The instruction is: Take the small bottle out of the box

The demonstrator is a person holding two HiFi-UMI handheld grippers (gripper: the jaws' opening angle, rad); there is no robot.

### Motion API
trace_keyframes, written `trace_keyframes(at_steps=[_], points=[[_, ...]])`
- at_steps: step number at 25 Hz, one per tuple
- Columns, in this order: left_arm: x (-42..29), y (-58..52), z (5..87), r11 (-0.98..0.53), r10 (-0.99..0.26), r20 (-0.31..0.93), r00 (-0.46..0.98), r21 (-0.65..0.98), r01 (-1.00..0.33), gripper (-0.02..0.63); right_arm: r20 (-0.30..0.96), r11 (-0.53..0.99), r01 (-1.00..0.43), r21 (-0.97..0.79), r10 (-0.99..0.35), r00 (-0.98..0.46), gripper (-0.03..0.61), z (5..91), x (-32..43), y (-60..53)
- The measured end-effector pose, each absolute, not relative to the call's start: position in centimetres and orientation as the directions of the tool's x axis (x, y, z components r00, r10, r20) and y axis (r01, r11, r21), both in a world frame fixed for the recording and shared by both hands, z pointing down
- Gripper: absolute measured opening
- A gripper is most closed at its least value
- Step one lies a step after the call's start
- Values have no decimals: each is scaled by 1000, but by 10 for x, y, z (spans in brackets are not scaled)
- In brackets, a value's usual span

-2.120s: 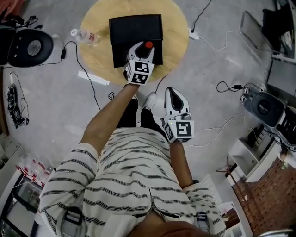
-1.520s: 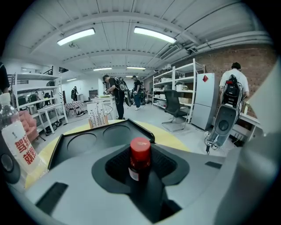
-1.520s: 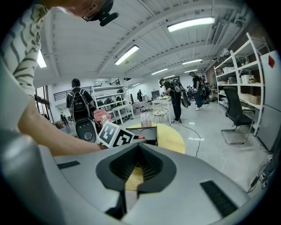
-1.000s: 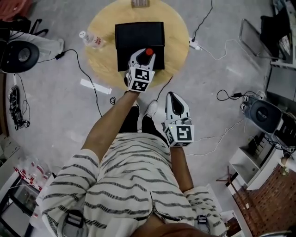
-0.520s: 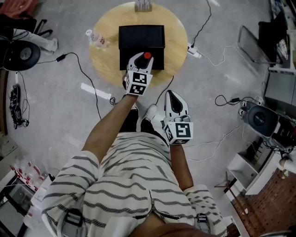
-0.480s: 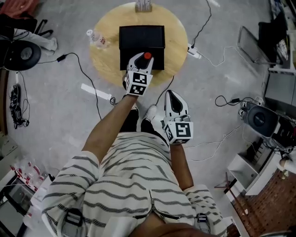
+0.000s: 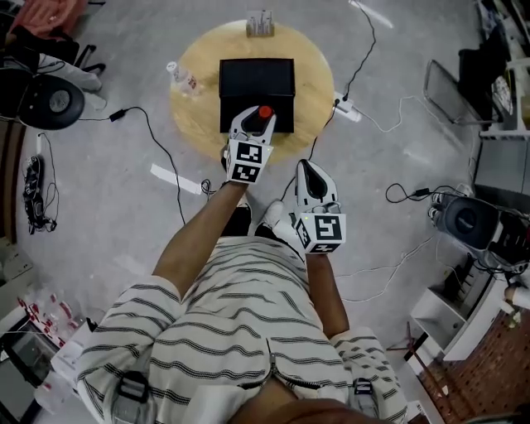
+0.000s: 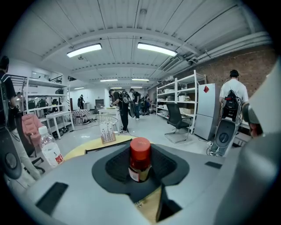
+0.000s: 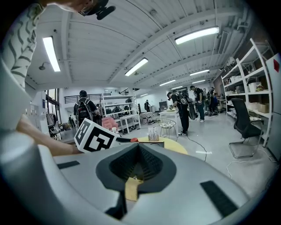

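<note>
A small bottle [image 7: 265, 112] with a red cap is held upright between the jaws of my left gripper [image 7: 260, 118], which is shut on it. It hangs over the near edge of the black box [image 7: 256, 79] on the round wooden table [image 7: 195, 112]. In the left gripper view the bottle [image 8: 140, 160] stands between the dark pads, its label showing. My right gripper [image 7: 309, 174] is shut with nothing in it, held low near the person's body, short of the table. In its own view the right gripper [image 9: 138, 165] has its jaws together.
A clear water bottle [image 7: 184, 79] lies at the table's left edge, and a small rack [image 7: 260, 24] stands at its far edge. Cables and a power strip [image 7: 348, 110] run over the floor. A black speaker [image 7: 51, 101] sits at the left, with shelves and equipment at the right.
The left gripper with the bottle has drawn back from over the box's middle to its near edge. The head view has shifted, so the table sits further away. The right gripper has barely moved.
</note>
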State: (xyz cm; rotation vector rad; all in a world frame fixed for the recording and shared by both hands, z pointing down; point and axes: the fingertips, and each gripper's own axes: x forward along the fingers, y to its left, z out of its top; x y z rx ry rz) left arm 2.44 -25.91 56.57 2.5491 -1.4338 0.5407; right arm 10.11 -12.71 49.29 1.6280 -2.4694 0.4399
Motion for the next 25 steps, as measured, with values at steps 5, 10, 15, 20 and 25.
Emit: trace_keyframes(at_steps=[5,10,15,20,25], points=[[22,-243,556,-517,-792,395,465,-28,-856,149,266,374,-915,-151,-876,-402,18,489,102,-128],[16,-235,542,-522,-794,382,473,-28,-853,149,253,391,-909,-143,-874,-416,18,485,94,-135],[12,-229,527,-526,-796,367,482,-22,-850,149,242,409,-900,-149,-868,-434,18,481,90,-140],[6,-222,513,-527,-800,349,488,-22,-849,149,229,423,-892,-158,-863,-450,18,473,85,-148],[-1,-215,503,-533,-800,339,496,-22,-846,149,220,429,-888,-166,-862,-457,18,467,80,-152]])
